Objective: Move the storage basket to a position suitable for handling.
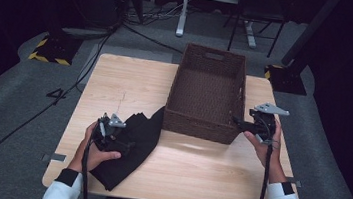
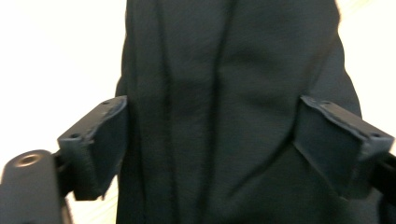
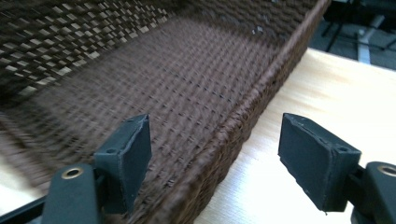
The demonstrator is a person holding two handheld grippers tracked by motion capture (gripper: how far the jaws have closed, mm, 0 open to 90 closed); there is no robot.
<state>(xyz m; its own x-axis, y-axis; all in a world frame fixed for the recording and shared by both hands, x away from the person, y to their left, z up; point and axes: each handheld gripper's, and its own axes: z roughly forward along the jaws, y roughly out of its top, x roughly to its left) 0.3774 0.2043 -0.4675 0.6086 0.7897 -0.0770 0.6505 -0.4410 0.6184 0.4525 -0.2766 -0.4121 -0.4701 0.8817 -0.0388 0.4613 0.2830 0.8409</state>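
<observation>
A pale wood-grain worktop [image 1: 131, 82] carried two things: a rectangular dark brown woven wicker basket [image 1: 209, 90] toward its far right part, and a crumpled black cloth [image 1: 134, 140] lying flat near the front left corner, its upper tip reaching the basket's near left corner. The basket had a cut-out handle slot in its far wall and showed nothing inside; its weave read as tight and ribbed on the floor, looser and checkered on the wall in the right gripper view. The cloth was matte, soft, with long shallow folds running along it.

The left hand-held gripper [image 1: 110, 131] rested over the cloth with its jaws spread wide, the fabric [image 2: 224, 116] passing between them and untouched by either pad. The right hand-held gripper [image 1: 247, 123] sat at the basket's near right corner, also open, its jaws straddling the braided rim [image 3: 243, 126] (one jaw over the inside, the other over bare worktop [image 3: 327, 88]) without closing on it.

Beyond the worktop lay grey carpet [image 1: 7, 110] crossed by black cables, a yellow-and-black striped stand base [image 1: 52, 50] off the far left corner, and white desk legs [image 1: 182, 9] behind.
</observation>
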